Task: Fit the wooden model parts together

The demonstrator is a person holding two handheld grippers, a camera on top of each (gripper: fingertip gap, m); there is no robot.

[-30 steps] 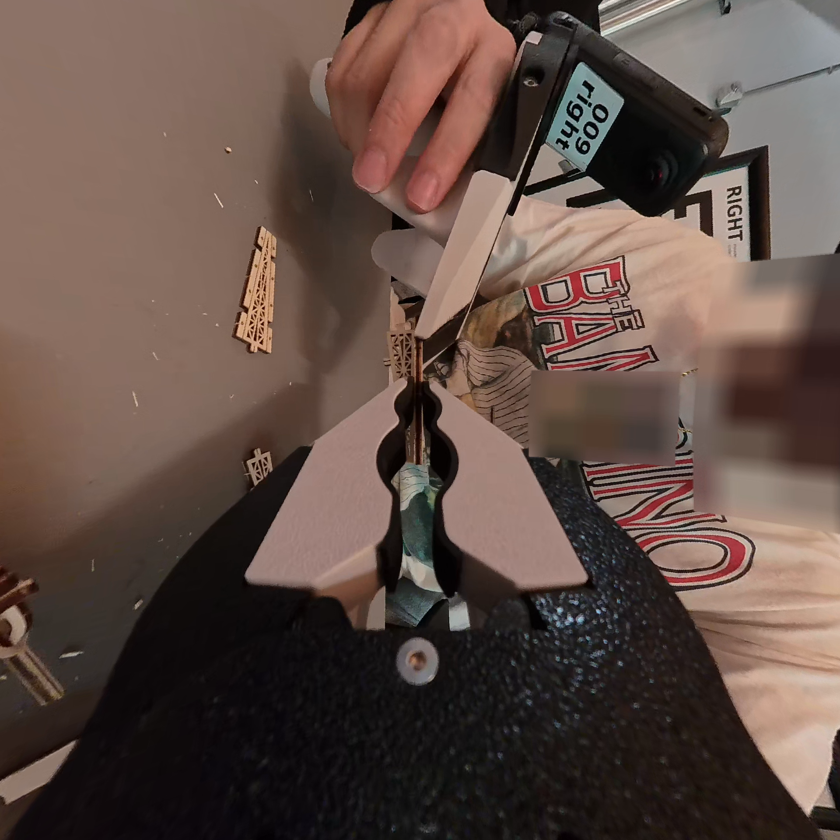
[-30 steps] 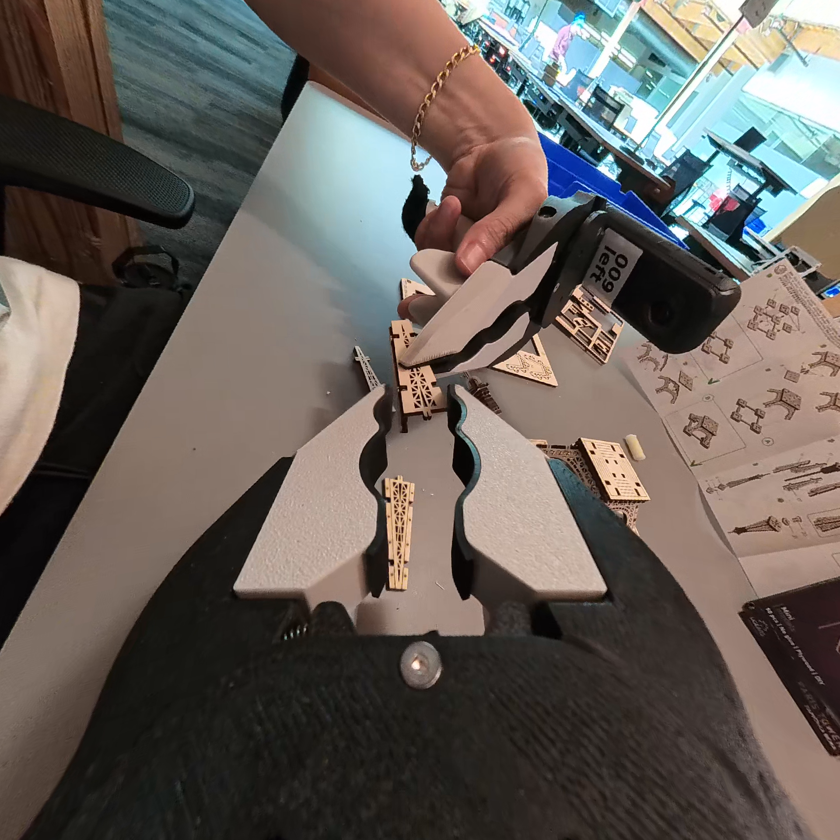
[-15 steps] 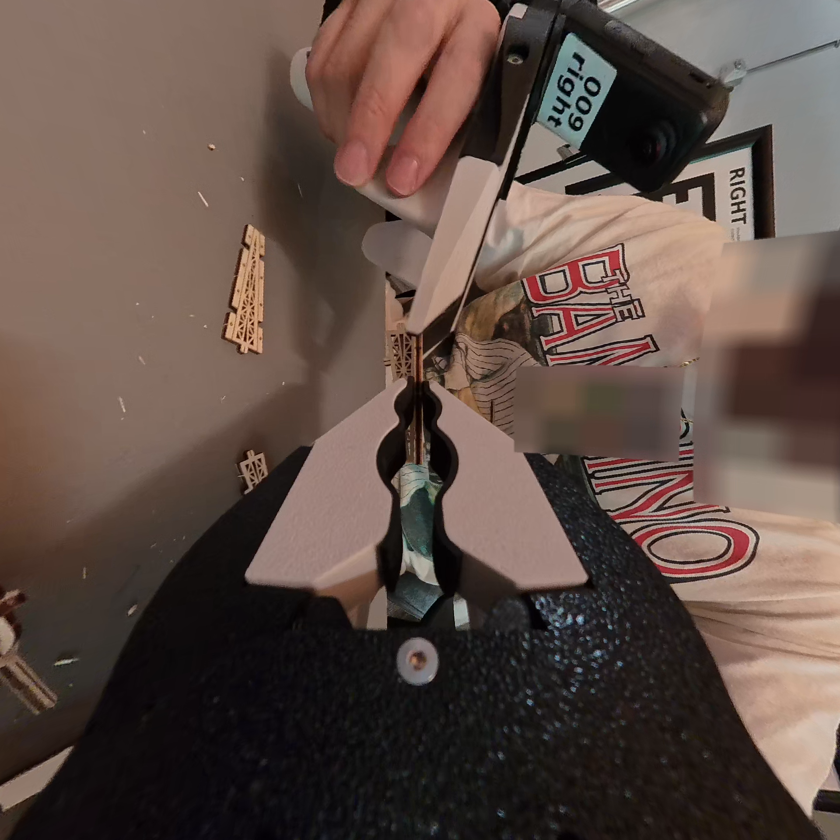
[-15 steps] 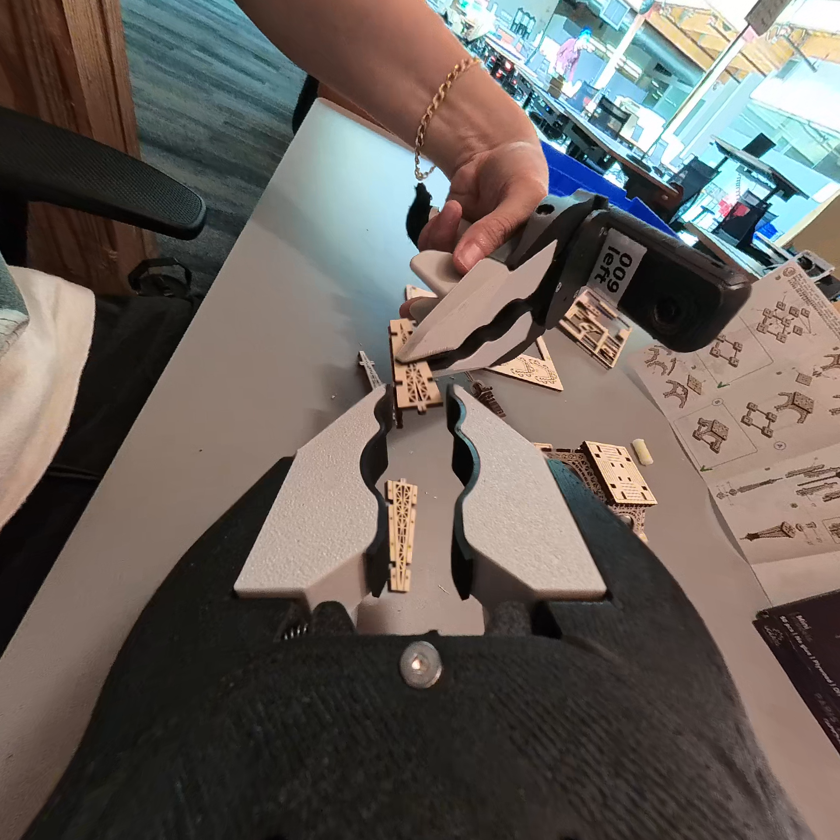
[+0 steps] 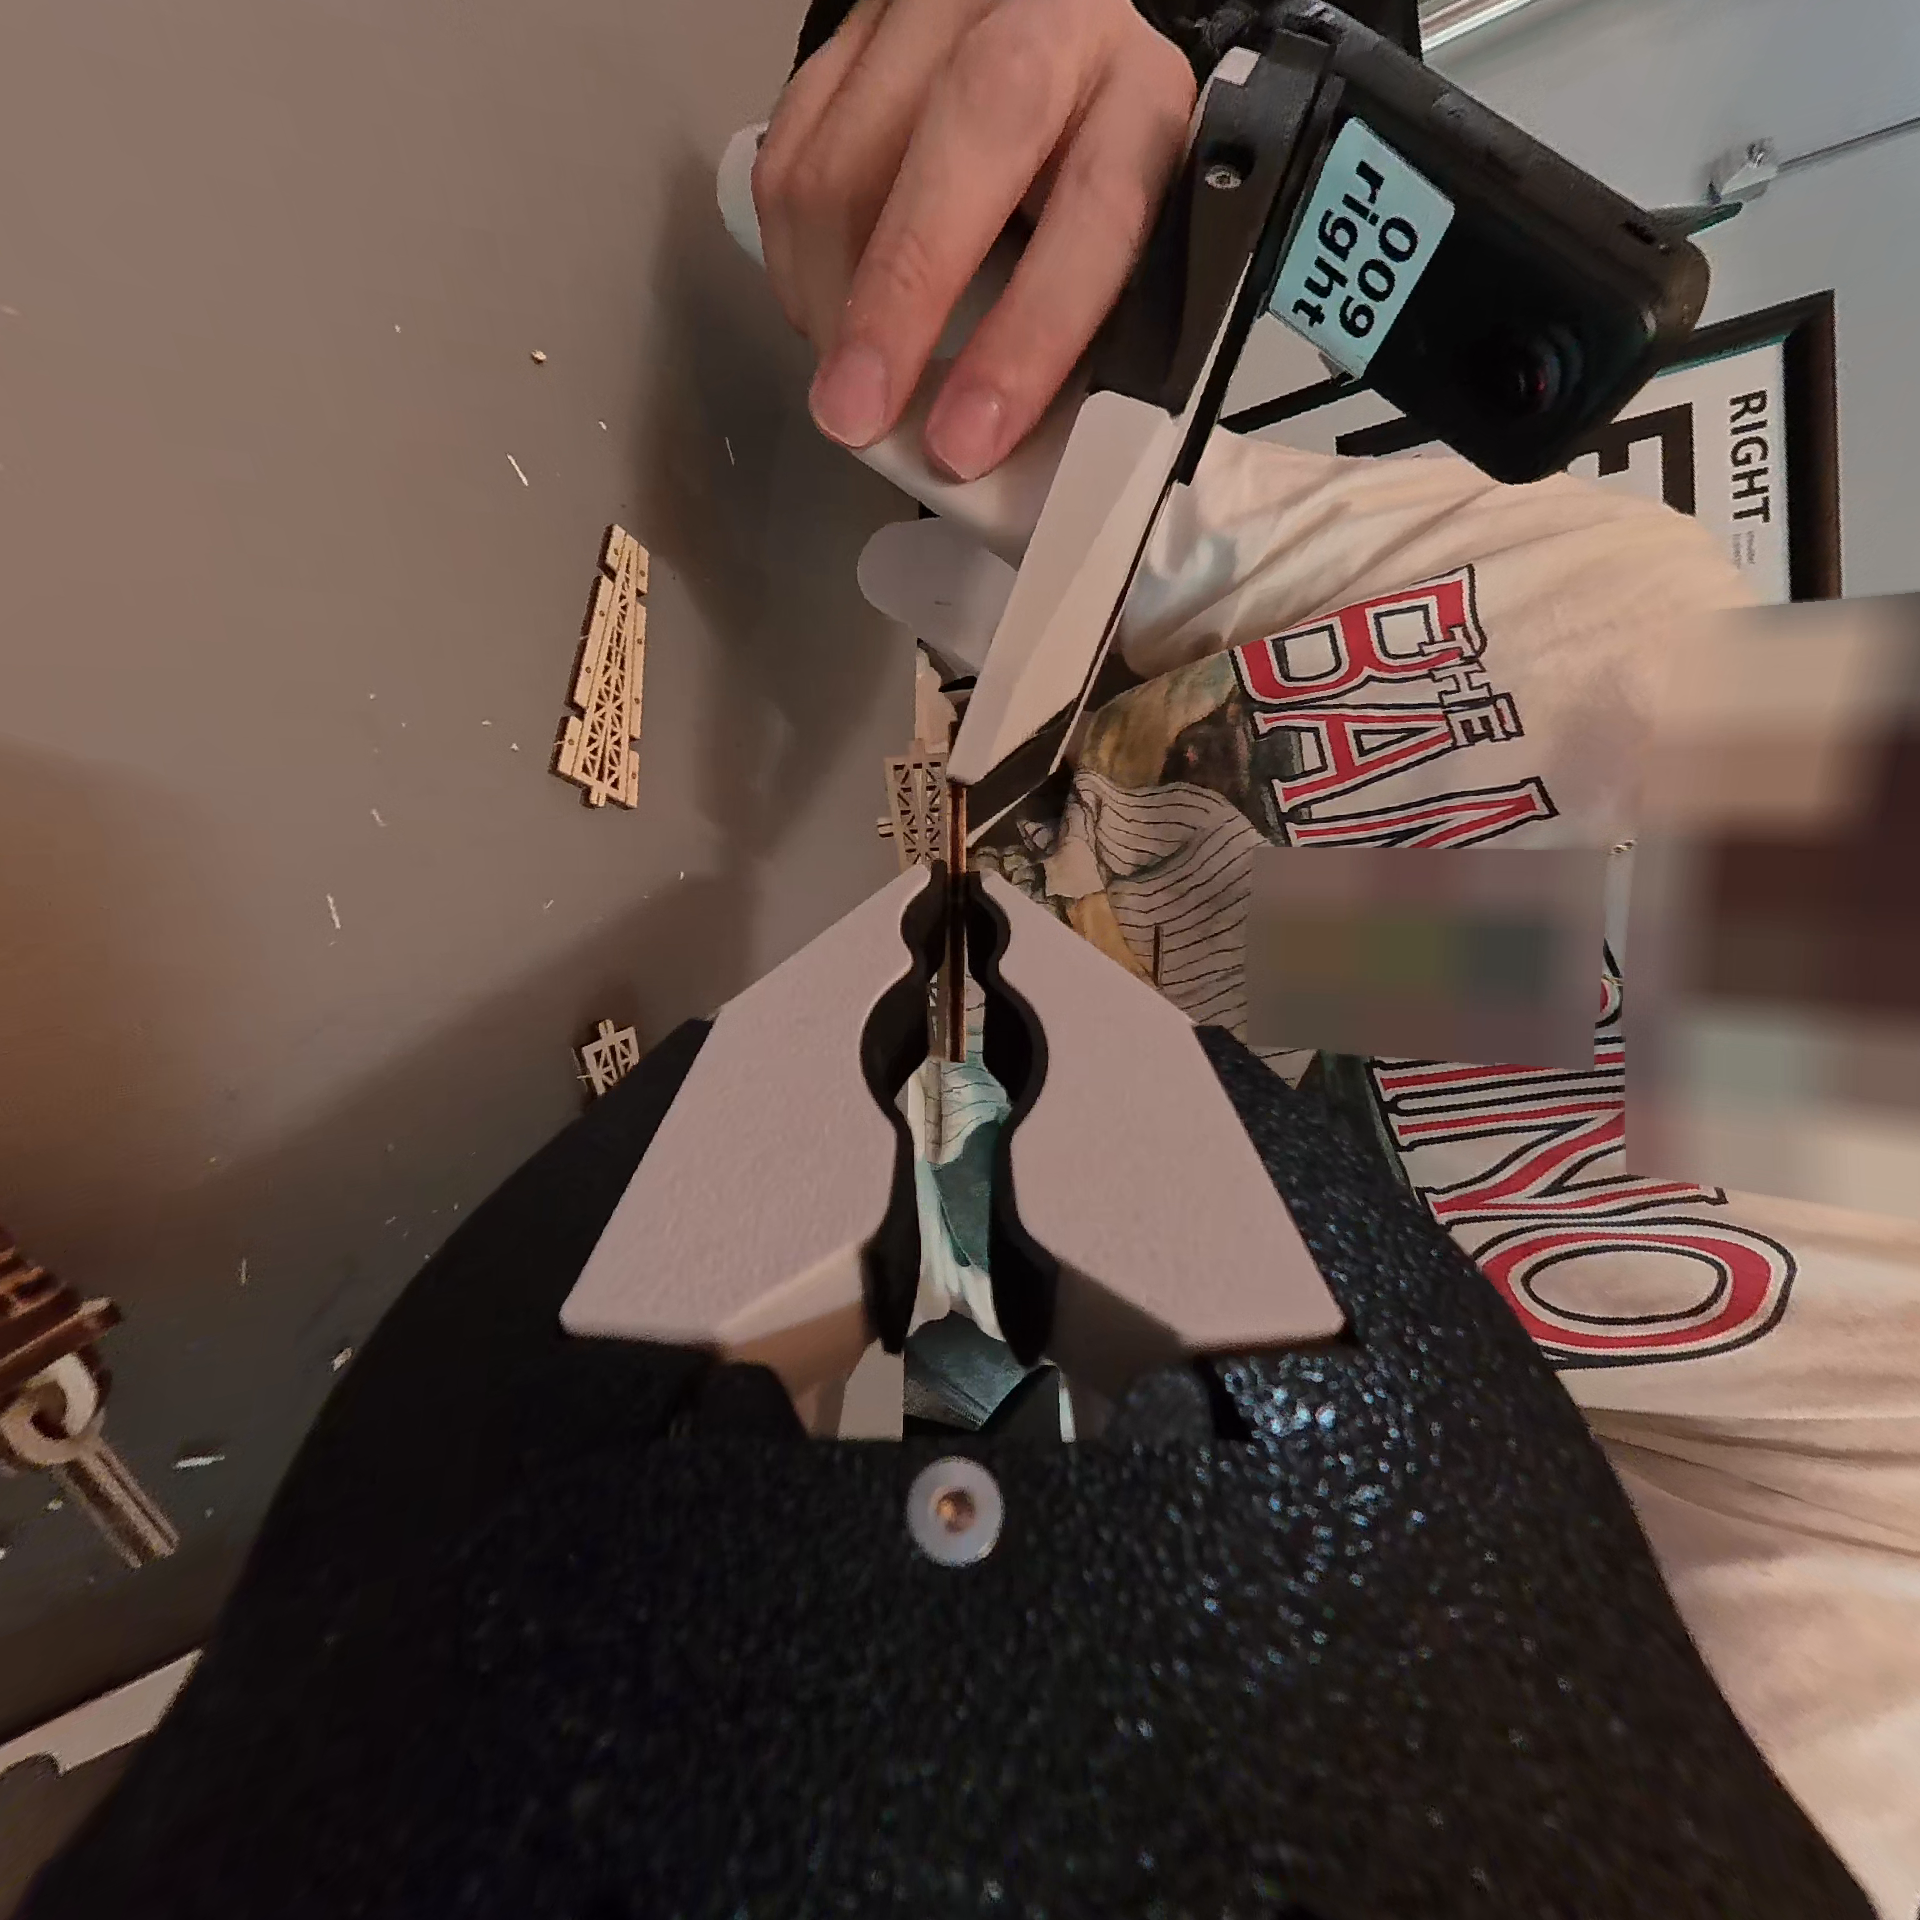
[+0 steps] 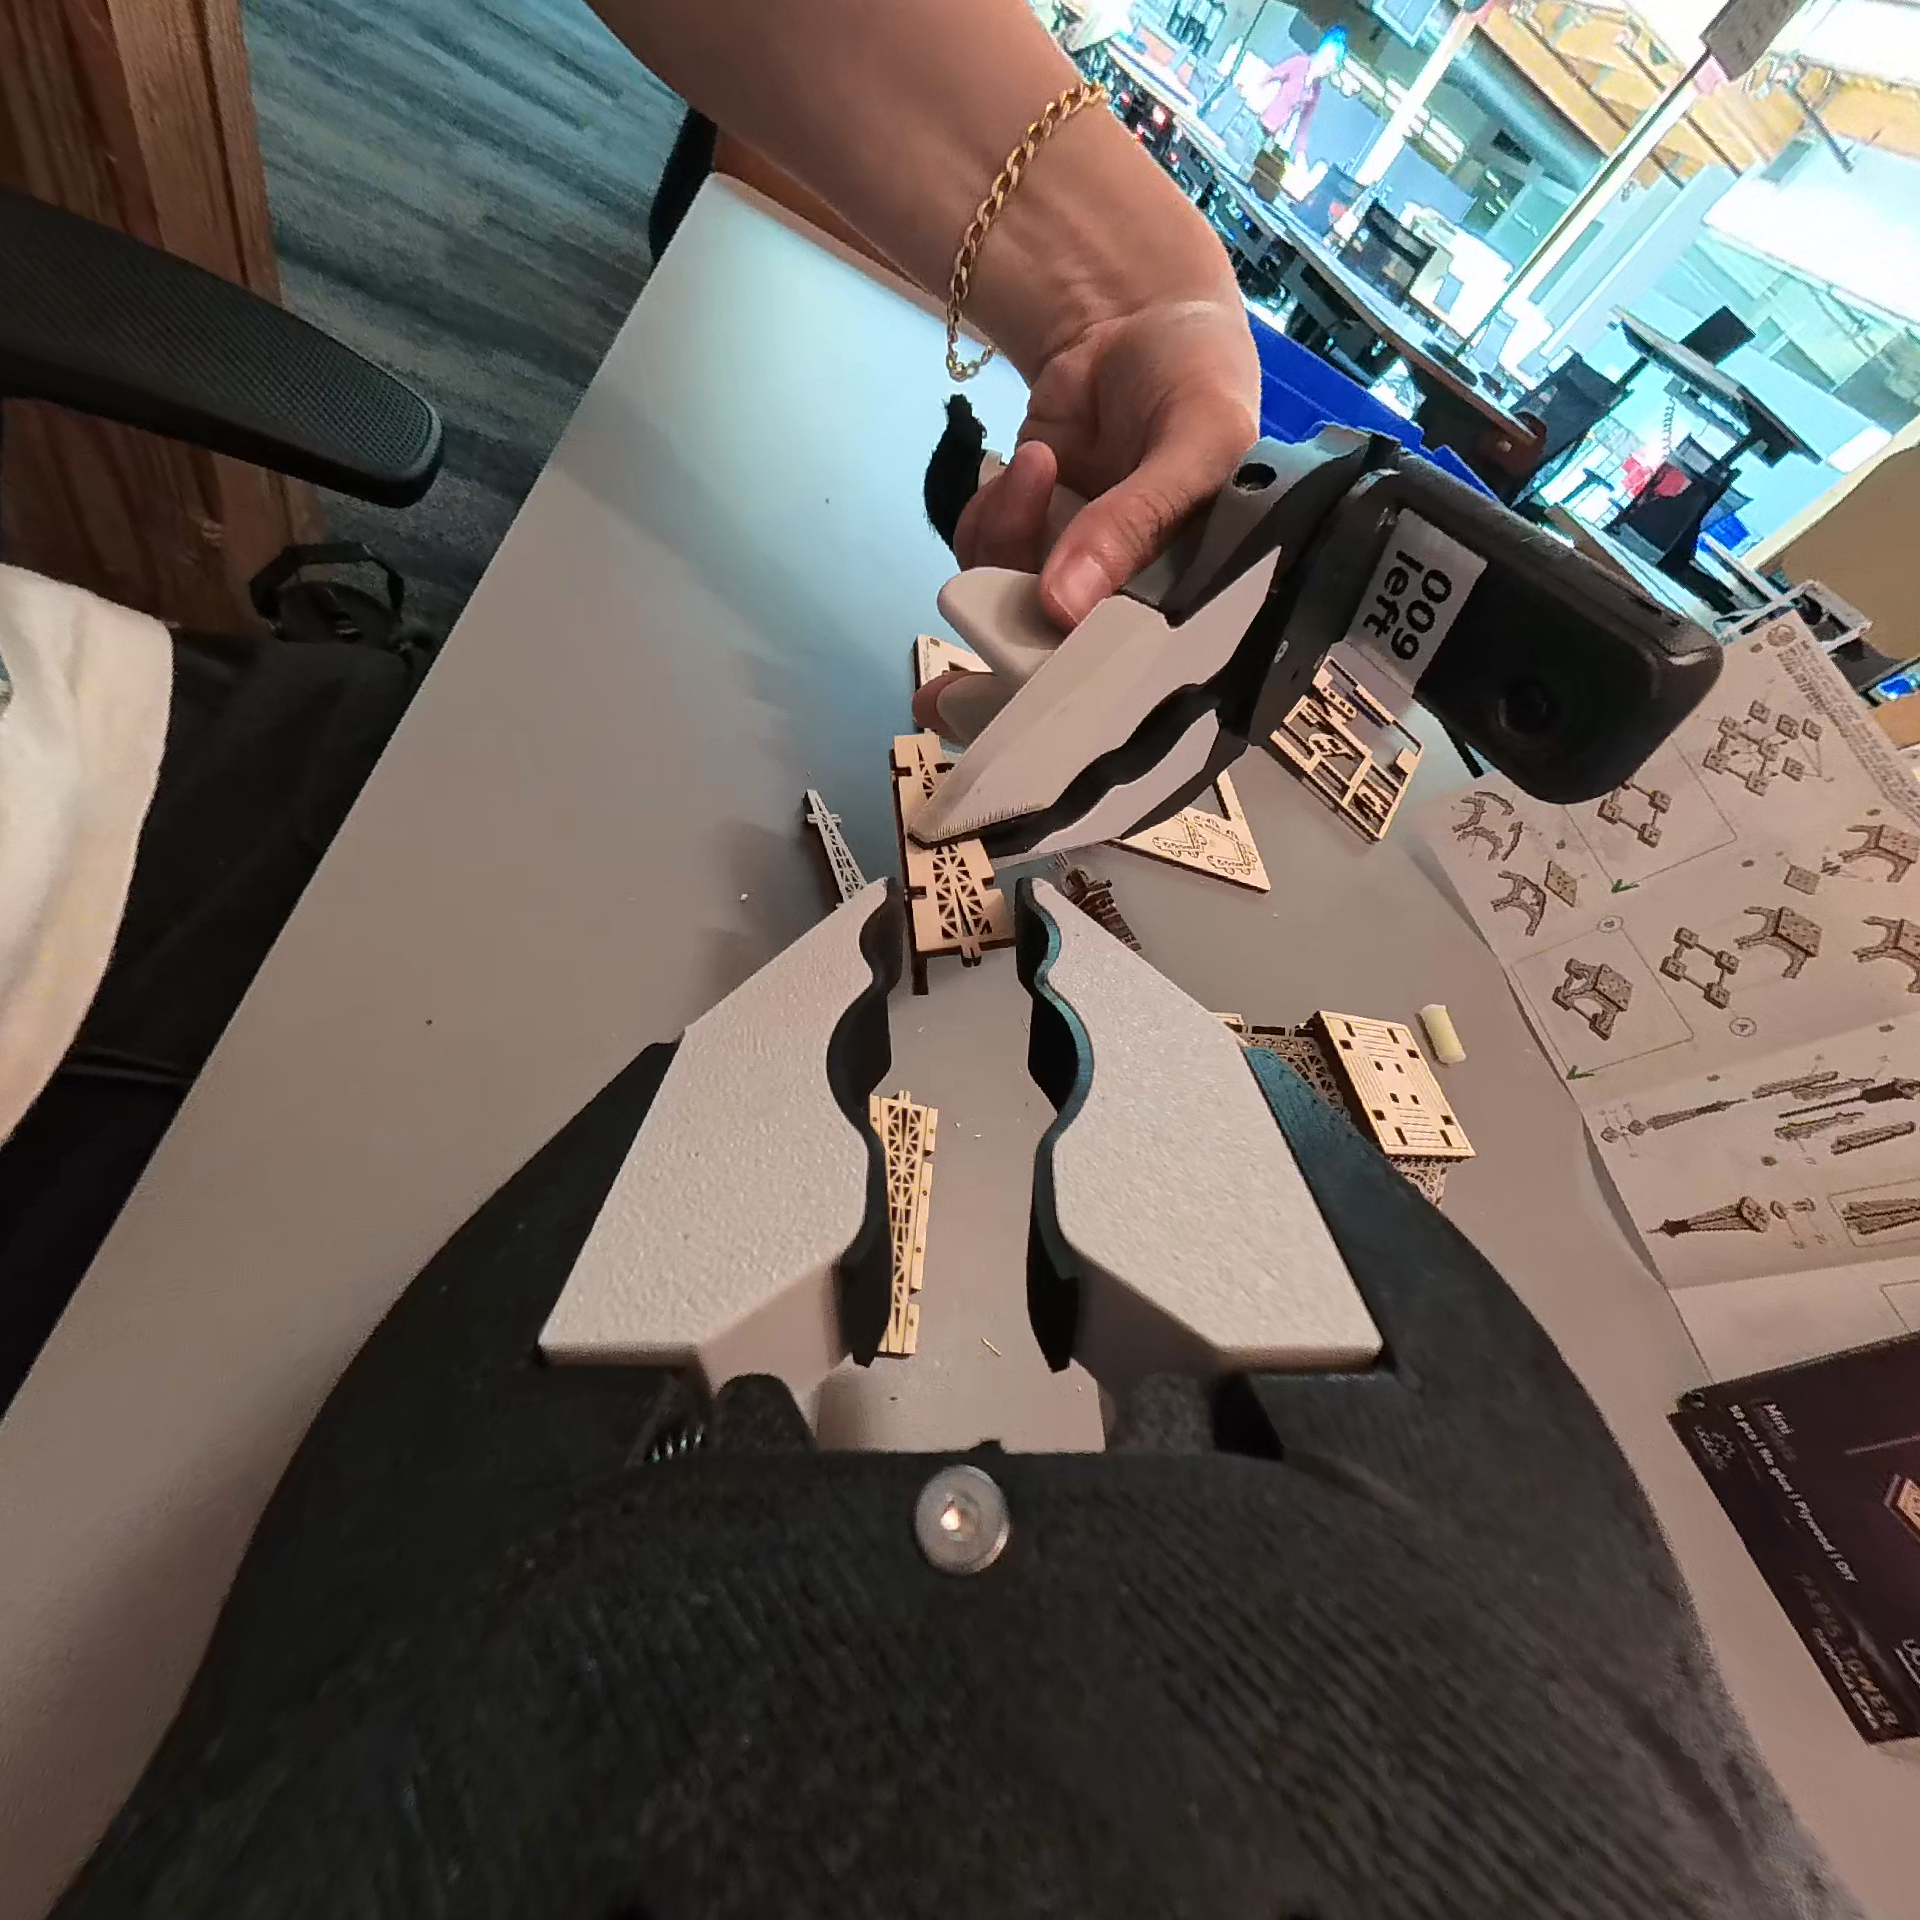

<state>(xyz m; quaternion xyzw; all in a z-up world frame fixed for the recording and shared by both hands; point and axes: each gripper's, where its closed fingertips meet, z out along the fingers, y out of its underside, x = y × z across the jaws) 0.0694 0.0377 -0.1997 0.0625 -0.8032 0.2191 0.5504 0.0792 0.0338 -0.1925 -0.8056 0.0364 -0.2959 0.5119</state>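
Left gripper (image 5: 954,883), own view: fingers pinched tight on a thin wooden lattice panel (image 5: 956,940), seen edge-on between the tips and running back into the scalloped gap. Same gripper from the right wrist view (image 6: 971,831): clamped on the far part of that flat lattice panel (image 6: 951,888), which is held above the grey table (image 6: 582,727); the near end of the panel, with its notched tabs, reaches toward the right gripper's fingertips.

Right gripper (image 6: 951,904): fingers apart, nothing between them; the panel's near end sits just at the gap between the tips, contact cannot be judged. In the left wrist view the right gripper (image 5: 966,774) points down at the panel's edge, its tips right at the top of the piece.

On the table under the right gripper's open fingers: a narrow tapering lattice strip (image 6: 902,1216), lying flat. A second slim spire piece (image 6: 834,844) lies just left of the held panel. Farther back: a triangular lattice piece (image 6: 1195,842) and a cut-out sheet frame (image 6: 1340,753). To the right, a partly built tower base with a square slotted deck (image 6: 1387,1086), beside the printed instruction sheet (image 6: 1704,935). Dark box (image 6: 1829,1527) at lower right.

Left wrist view also shows another lattice strip (image 5: 608,670) flat on the table, and wood splinters scattered around it
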